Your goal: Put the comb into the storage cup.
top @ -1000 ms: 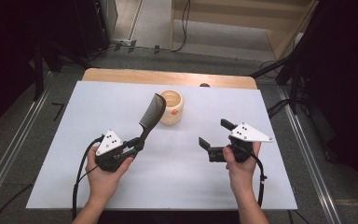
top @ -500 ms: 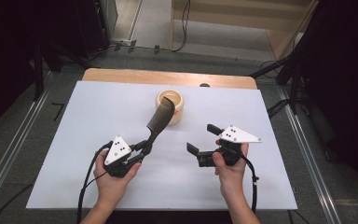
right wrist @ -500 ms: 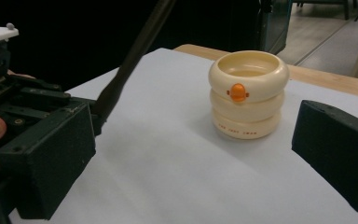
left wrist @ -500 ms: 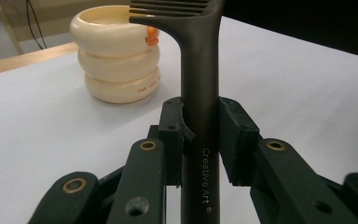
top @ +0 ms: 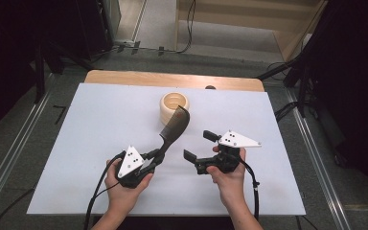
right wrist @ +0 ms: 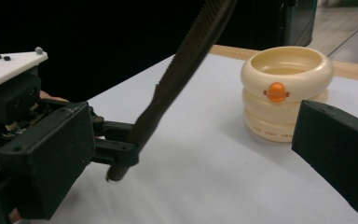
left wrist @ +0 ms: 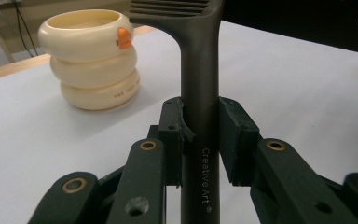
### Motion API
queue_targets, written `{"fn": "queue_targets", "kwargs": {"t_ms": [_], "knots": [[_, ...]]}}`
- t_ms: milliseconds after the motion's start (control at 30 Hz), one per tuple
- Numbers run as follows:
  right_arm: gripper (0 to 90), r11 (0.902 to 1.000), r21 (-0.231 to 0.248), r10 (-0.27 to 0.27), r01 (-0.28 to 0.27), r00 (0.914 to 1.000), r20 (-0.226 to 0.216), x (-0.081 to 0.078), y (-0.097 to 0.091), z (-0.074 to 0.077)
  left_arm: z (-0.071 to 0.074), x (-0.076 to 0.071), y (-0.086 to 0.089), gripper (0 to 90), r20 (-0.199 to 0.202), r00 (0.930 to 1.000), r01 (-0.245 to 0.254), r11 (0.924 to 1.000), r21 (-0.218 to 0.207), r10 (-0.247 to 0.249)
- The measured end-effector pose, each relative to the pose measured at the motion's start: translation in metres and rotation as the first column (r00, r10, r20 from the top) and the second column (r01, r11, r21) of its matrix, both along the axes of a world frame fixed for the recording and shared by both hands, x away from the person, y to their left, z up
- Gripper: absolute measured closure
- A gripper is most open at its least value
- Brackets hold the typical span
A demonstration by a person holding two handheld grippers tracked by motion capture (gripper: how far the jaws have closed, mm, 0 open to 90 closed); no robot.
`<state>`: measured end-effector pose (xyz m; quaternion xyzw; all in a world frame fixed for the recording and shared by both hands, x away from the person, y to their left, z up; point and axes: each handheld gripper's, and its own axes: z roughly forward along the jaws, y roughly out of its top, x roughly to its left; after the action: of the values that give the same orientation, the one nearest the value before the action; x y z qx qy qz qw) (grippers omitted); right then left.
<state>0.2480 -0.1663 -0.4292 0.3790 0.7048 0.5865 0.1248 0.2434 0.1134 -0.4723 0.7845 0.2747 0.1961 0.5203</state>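
Note:
A dark comb (top: 175,125) with a long handle slants up from my left gripper (top: 157,157), which is shut on the handle (left wrist: 199,93). The pads press on both sides of the handle. The comb's toothed head hangs just in front of a cream ringed cup (top: 176,106) with an orange dot (right wrist: 276,91). The cup stands upright at the back middle of the white table sheet (top: 100,124). My right gripper (top: 200,145) is a short way right of the comb, open, with nothing between its jaws. It faces the comb (right wrist: 186,56) and the cup (right wrist: 284,88).
The bare wooden table edge (top: 124,77) runs behind the white sheet. Dark stands and cables sit on the floor beyond and to the right. Metal rails (top: 9,158) flank the table.
Both hands have drawn closer together toward the table's middle. The left gripper moved right with the comb, whose head now sits lower, in front of the cup. The right gripper moved left.

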Motion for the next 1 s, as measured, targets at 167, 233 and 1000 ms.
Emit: {"fn": "queue_targets", "kwargs": {"t_ms": [167,233,1000], "knots": [[11.9,0.9989,0.040,-0.023,0.024,0.9996,-0.017,-0.001,0.002,0.000,-0.002,-0.003,-0.005,72.6,0.008,0.9999,0.007,1.0000,0.006,-0.007],[14.9,0.9984,0.050,-0.027,0.028,0.9992,-0.030,0.000,0.003,-0.001,-0.003,-0.005,-0.007,72.6,0.012,0.9999,0.011,0.9999,0.008,-0.011],[57.4,0.9848,0.168,-0.019,0.045,0.9873,-0.158,0.002,0.009,-0.018,-0.011,-0.019,-0.028,72.6,0.056,0.9951,0.080,0.9961,0.038,-0.082]]}}
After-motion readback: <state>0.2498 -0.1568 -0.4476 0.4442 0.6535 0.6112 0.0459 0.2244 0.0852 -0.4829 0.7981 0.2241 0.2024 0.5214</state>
